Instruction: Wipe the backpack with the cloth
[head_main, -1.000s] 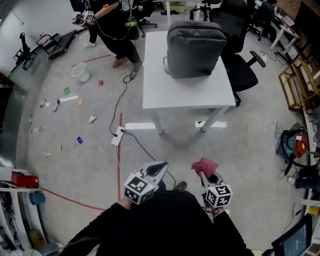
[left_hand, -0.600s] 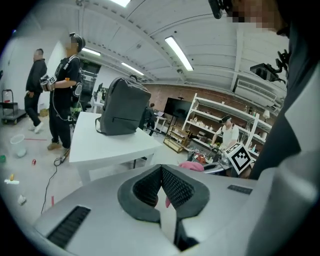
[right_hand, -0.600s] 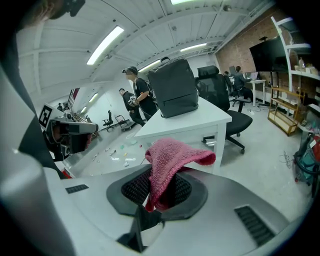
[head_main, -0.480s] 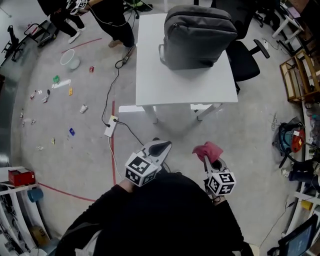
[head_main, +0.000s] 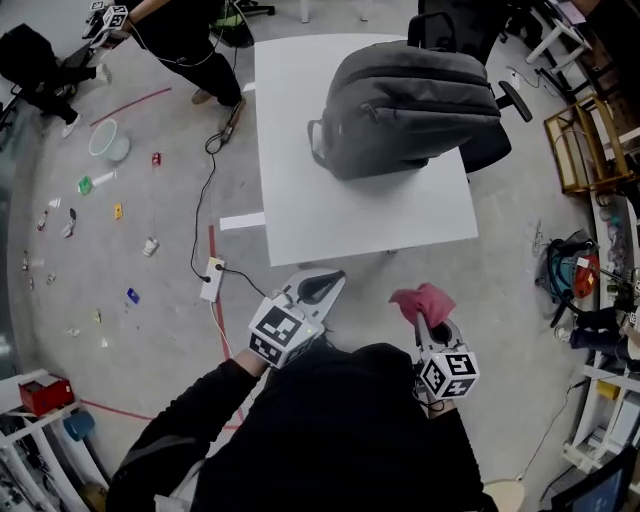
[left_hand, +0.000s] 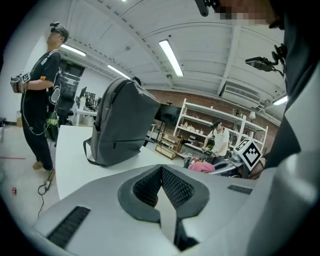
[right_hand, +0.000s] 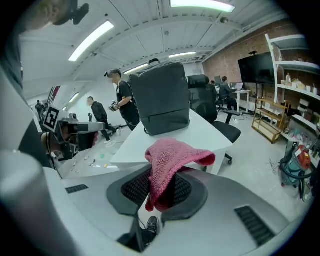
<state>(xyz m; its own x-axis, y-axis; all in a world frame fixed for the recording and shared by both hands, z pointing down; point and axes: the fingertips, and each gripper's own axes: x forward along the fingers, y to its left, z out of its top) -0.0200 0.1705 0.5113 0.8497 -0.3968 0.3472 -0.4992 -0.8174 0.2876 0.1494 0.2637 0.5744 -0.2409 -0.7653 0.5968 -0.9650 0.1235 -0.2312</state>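
The left gripper (head_main: 322, 287) is clamped fully closed with nothing in it, short of the table's (head_main: 330, 215) near edge. The backpack (head_main: 405, 105) stands on the table's far right corner. The right gripper (head_main: 428, 322) pinches the pink cloth (head_main: 421, 300), narrow jaws. Only the head view shows floor litter (head_main: 85, 184); only the left gripper view shows shelves (left_hand: 220, 125).

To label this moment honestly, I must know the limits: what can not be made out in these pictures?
- Backpack, far side: head view, its own body hides it.
- Table legs: head view, the tabletop covers them.
- Small floor items: head view, too small to name.
- Cloth, part pinched by right gripper: right gripper view, its own folds cover it.
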